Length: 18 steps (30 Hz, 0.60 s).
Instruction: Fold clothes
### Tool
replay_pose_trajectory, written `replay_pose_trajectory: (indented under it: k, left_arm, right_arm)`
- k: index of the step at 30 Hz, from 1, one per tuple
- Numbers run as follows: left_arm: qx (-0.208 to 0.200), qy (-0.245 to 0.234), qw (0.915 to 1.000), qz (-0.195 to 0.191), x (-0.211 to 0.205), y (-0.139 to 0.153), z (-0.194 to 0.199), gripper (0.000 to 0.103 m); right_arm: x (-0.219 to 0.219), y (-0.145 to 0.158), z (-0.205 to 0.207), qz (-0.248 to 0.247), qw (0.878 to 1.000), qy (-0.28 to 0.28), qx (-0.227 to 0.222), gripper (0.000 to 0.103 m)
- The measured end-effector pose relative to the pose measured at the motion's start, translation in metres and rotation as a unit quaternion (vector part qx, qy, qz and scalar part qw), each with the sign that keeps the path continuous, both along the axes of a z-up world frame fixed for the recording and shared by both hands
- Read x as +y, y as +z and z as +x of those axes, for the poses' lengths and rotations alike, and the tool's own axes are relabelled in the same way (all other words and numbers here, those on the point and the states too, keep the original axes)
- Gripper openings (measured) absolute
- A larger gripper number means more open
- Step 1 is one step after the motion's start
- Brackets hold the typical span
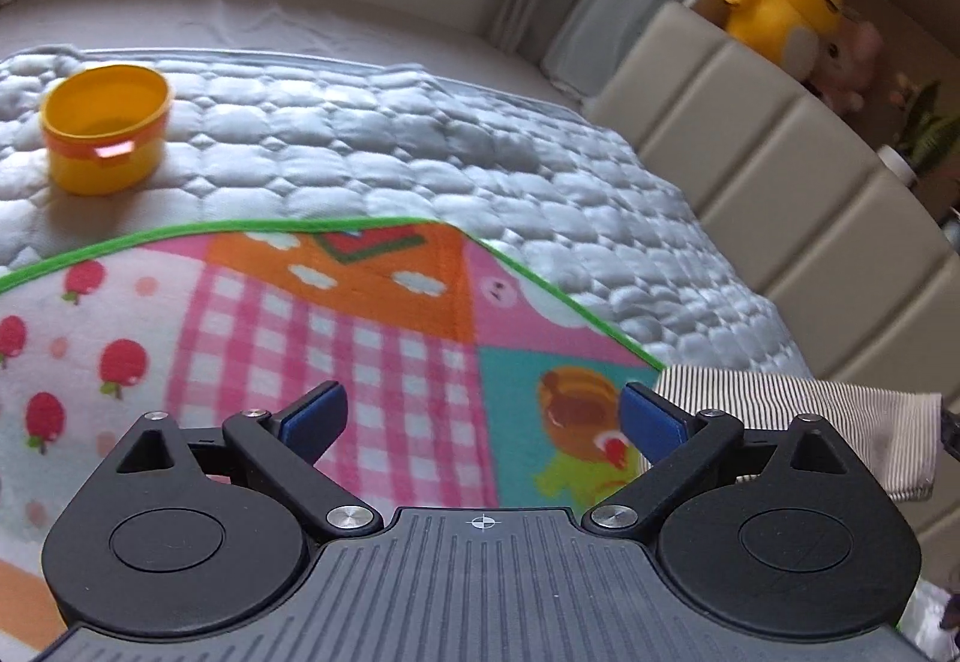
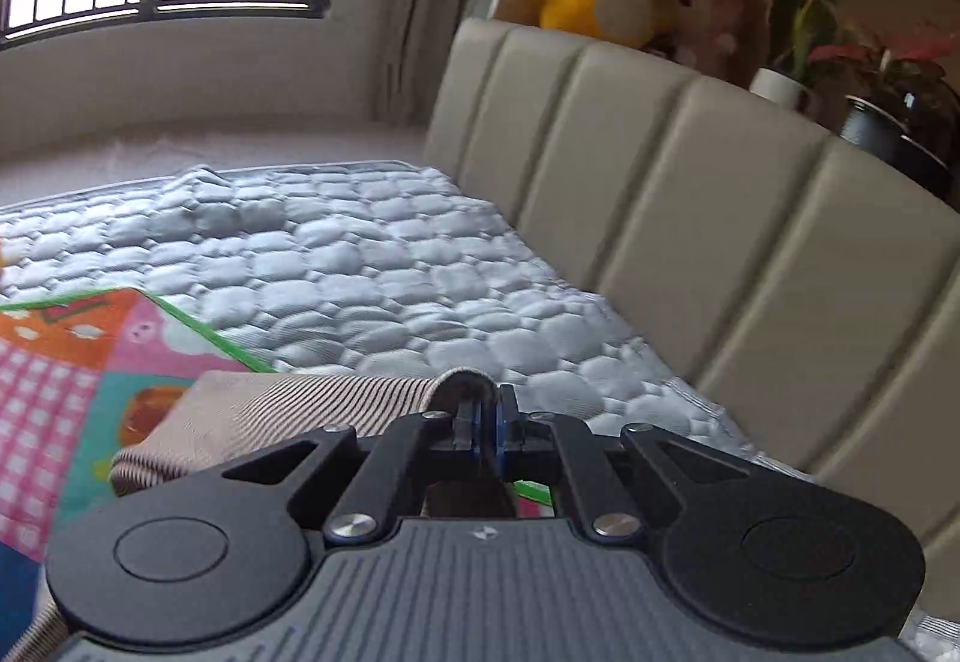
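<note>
My right fingers (image 2: 487,425) are clenched on an edge of the striped cloth (image 2: 288,410), lifted over the mat (image 1: 336,338). My left fingers (image 1: 480,419) are spread, empty, the cloth beside their right tip. Folding looks barely begun; no finished fold shows.

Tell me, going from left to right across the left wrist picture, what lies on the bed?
Yellow plastic tub on the grey quilted bedcover → colourful patchwork play blanket with green edging → striped beige-and-white cloth → beige padded headboard at the bedside.
</note>
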<state>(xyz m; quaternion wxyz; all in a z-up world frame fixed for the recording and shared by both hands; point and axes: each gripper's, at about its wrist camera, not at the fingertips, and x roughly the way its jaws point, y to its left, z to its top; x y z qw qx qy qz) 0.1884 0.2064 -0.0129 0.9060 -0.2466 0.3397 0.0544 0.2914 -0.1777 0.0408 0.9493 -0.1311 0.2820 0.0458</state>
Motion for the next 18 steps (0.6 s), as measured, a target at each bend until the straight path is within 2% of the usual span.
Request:
replay_pose_trajectory:
  k: [5,7,8,11,13,14,16,18]
  left_arm:
    - [0.006,-0.104,0.9933,0.05,-0.061,-0.006,0.009,0.1]
    - [0.009,-0.142,0.9869,0.077,-0.086,-0.009,0.011,0.1]
    - [0.01,-0.158,0.9831,0.092,-0.098,-0.011,0.013,0.1]
    - [0.018,-0.185,0.9766,0.108,-0.129,-0.016,0.027,0.1]
    - [0.023,-0.194,0.9742,0.112,-0.148,-0.018,0.039,0.1]
    - [0.023,-0.19,0.9752,0.11,-0.156,-0.018,0.047,0.1]
    - [0.023,-0.182,0.9772,0.106,-0.173,-0.019,0.064,0.1]
    - [0.01,-0.187,0.9777,0.096,-0.185,-0.02,0.073,0.1]
  right_arm:
    - [-0.039,-0.045,0.007,-0.036,0.998,-0.026,0.034,0.005]
    - [-0.052,-0.061,0.005,-0.039,0.997,-0.034,0.049,0.014]
    - [-0.059,-0.066,0.001,-0.028,0.997,-0.042,0.054,0.015]
    - [-0.079,-0.078,-0.011,0.024,0.995,-0.068,0.066,0.029]
    - [-0.089,-0.081,-0.022,0.058,0.993,-0.089,0.051,0.043]
    - [-0.094,-0.082,-0.027,0.079,0.991,-0.103,0.041,0.044]
    - [-0.107,-0.084,-0.035,0.153,0.98,-0.127,0.026,0.044]
    - [-0.117,-0.086,-0.045,0.237,0.962,-0.135,0.019,0.046]
